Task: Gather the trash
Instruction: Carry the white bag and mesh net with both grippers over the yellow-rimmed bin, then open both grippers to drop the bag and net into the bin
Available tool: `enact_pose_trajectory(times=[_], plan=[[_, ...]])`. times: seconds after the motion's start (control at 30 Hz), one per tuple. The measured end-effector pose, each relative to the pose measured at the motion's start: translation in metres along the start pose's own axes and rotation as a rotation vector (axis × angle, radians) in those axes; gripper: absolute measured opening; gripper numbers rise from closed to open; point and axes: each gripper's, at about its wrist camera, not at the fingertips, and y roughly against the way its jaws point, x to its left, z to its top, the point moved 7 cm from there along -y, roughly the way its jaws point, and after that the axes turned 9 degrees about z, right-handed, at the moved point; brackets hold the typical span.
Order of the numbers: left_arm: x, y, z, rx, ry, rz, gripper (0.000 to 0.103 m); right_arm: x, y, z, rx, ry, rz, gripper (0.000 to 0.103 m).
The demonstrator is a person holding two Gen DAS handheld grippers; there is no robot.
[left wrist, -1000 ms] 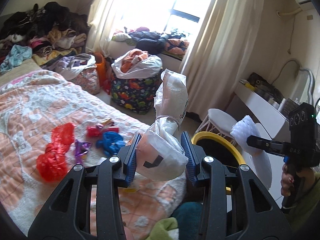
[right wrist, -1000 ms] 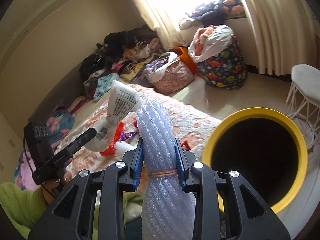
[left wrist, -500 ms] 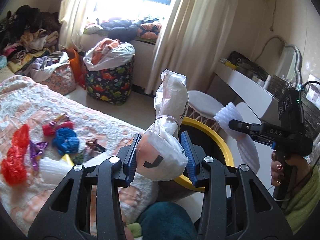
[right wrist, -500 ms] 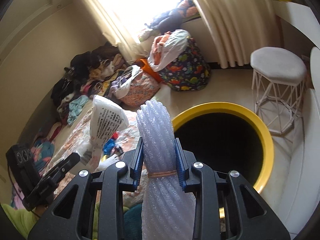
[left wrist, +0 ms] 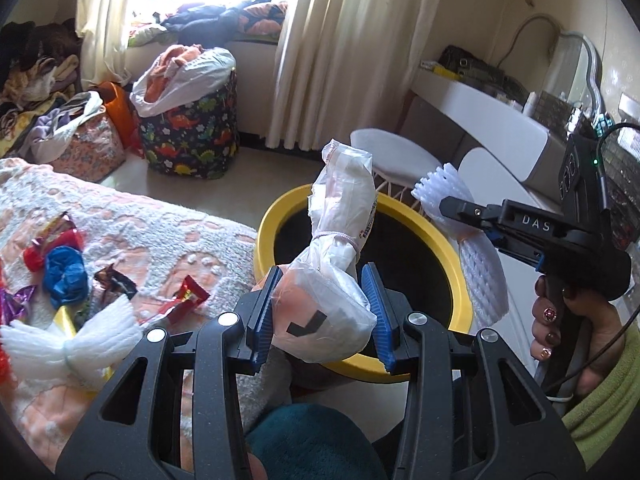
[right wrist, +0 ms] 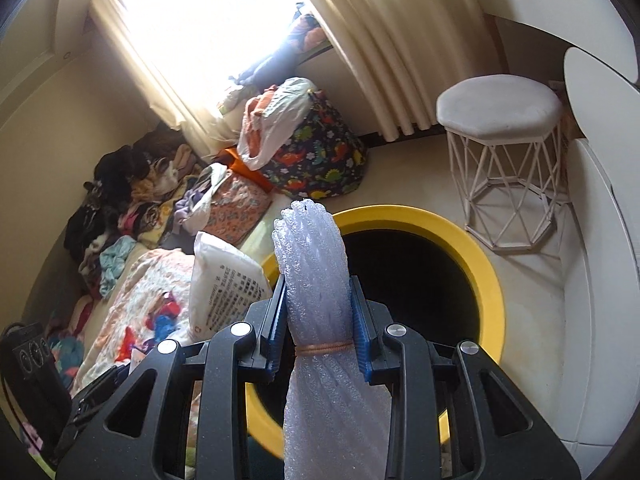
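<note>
While the left claw (left wrist: 324,316) is clamped on a tied white bag (left wrist: 332,280), its blue pads pressing both sides, the bag sticks up ahead of the claw, over the near rim of the yellow bin (left wrist: 462,300). Right claw (right wrist: 318,320) is clamped on a foam-net roll (right wrist: 312,264) bound with a rubber band; roll points forward over the bin (right wrist: 490,280), whose black inside opens just ahead and right of that claw. From the left view the right claw (left wrist: 444,204) sits right of the bag, a hand (left wrist: 576,336) on its grip. Left of the left claw, on the bed (left wrist: 160,224): another foam net (left wrist: 80,344), blue bag (left wrist: 64,272), red wrapper (left wrist: 188,292), other scraps. Beyond the bin: white stool (right wrist: 500,108), dinosaur-print hamper (left wrist: 192,136), curtains (left wrist: 340,60).
</note>
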Motion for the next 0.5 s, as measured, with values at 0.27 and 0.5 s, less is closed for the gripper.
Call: enact_pose_trajectory(times=[0.27,0.5], plan=[[-0.009,-0.029,-0.010,0.054,-0.030,0.008,0.034,-0.029,-0.015,0.001,-0.018,-0.075,-0.023,0.030],[-0.006,-0.036,-0.009,0.037,-0.005,-0.021,0.057,-0.035,-0.017,-0.001,-0.036,-0.090,-0.064,0.063]])
